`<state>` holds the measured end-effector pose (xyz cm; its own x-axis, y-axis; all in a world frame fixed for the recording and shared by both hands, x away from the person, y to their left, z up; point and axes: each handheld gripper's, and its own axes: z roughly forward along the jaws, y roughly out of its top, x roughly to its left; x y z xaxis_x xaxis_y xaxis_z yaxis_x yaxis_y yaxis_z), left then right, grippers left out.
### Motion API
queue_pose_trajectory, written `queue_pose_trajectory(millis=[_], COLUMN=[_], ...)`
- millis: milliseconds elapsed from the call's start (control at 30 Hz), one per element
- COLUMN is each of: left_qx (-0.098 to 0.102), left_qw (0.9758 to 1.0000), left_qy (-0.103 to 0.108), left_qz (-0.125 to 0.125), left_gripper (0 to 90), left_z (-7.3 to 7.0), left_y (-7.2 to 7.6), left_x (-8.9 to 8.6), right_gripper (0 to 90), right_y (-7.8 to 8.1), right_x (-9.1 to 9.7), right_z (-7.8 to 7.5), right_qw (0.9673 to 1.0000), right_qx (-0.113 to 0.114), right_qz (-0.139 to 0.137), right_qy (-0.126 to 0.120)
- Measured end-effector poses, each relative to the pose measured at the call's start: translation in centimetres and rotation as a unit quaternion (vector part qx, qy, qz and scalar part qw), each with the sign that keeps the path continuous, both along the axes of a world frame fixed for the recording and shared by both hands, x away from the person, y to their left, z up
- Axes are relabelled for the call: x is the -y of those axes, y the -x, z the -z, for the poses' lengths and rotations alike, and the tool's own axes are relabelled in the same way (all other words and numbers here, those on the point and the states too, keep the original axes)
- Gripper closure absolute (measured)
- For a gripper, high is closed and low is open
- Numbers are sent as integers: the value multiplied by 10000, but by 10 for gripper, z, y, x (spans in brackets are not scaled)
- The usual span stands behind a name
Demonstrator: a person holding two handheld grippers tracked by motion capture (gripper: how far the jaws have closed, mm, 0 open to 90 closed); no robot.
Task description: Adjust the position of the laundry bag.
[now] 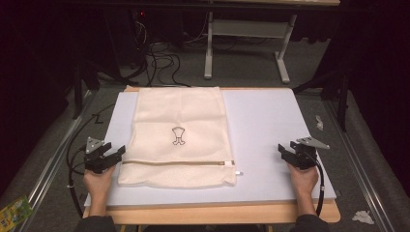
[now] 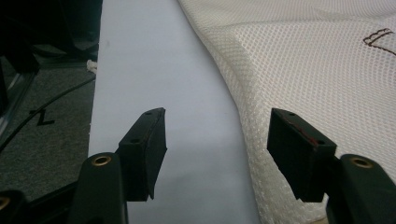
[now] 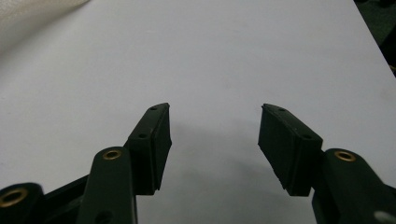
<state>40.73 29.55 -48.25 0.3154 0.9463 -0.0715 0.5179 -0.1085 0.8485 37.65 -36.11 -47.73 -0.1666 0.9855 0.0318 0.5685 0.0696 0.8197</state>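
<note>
A cream mesh laundry bag (image 1: 178, 137) lies flat on the white mat (image 1: 270, 125), with a zipper (image 1: 179, 163) across its near end and a small printed figure (image 1: 178, 136) in the middle. My left gripper (image 1: 116, 155) rests at the bag's left edge, open, its jaws apart from the cloth. In the left gripper view the bag's mesh edge (image 2: 289, 79) runs just beside the right jaw and my left gripper (image 2: 217, 135) holds nothing. My right gripper (image 1: 283, 151) is open over bare mat at the right, far from the bag. In the right gripper view my right gripper (image 3: 215, 135) holds nothing and a bag corner (image 3: 28, 18) lies top left.
The mat lies on a wooden table (image 1: 217, 212) whose front edge runs between the person's forearms. Cables (image 1: 159, 60) and a grey table frame (image 1: 251, 38) stand on the carpet beyond. A green packet (image 1: 13, 210) and crumpled paper (image 1: 362, 216) lie on the floor.
</note>
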Motion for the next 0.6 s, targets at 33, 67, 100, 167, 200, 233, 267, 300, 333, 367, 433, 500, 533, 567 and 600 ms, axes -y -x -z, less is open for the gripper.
queue_pose_trajectory(millis=[33,67,100,167,200,233,267,300,333,367,433,500,533,567,600], left_qx=[-15,-20,-34,-42,-48,-35,-35,-38,-39,-39,-59,-50,-40,-39,-37], left_qw=[10000,10000,10000,10000,10000,10000,10000,10000,10000,10000,10000,10000,10000,10000,10000], left_qy=[-4,-7,-15,-18,-17,3,3,25,40,40,16,17,8,-5,-22], left_qz=[13,29,29,17,9,1,1,11,14,14,26,25,6,2,30], left_gripper=[381,381,380,385,386,386,386,385,385,384,382,384,389,389,389], left_z=[0,0,0,0,0,0,0,0,0,0,0,0,0,0,0], left_y=[0,0,-1,-1,-1,-1,-1,0,0,0,-1,-1,-1,-1,-1], left_x=[0,0,0,0,0,0,0,-1,-1,-1,-1,0,0,0,0], right_gripper=[448,448,448,447,447,447,447,445,443,443,439,436,436,437,439], right_y=[0,0,0,0,0,0,0,0,-1,-1,-1,-1,-1,-1,0], right_x=[0,0,0,0,0,0,0,0,0,0,1,1,1,1,1], right_z=[0,0,0,0,0,0,0,0,0,0,0,0,0,0,0], right_qw=[10000,10000,10000,10000,10000,10000,10000,10000,10000,10000,10000,10000,9999,9999,9999], right_qx=[-1,0,-6,-10,-8,-13,-13,-28,-40,-40,-62,-64,-58,-46,-40], right_qz=[0,2,4,5,2,3,3,5,-13,-13,1,6,19,9,6], right_qy=[-5,-7,-9,-2,-1,-4,-4,-23,-38,-38,-58,-73,-102,-109,-119])
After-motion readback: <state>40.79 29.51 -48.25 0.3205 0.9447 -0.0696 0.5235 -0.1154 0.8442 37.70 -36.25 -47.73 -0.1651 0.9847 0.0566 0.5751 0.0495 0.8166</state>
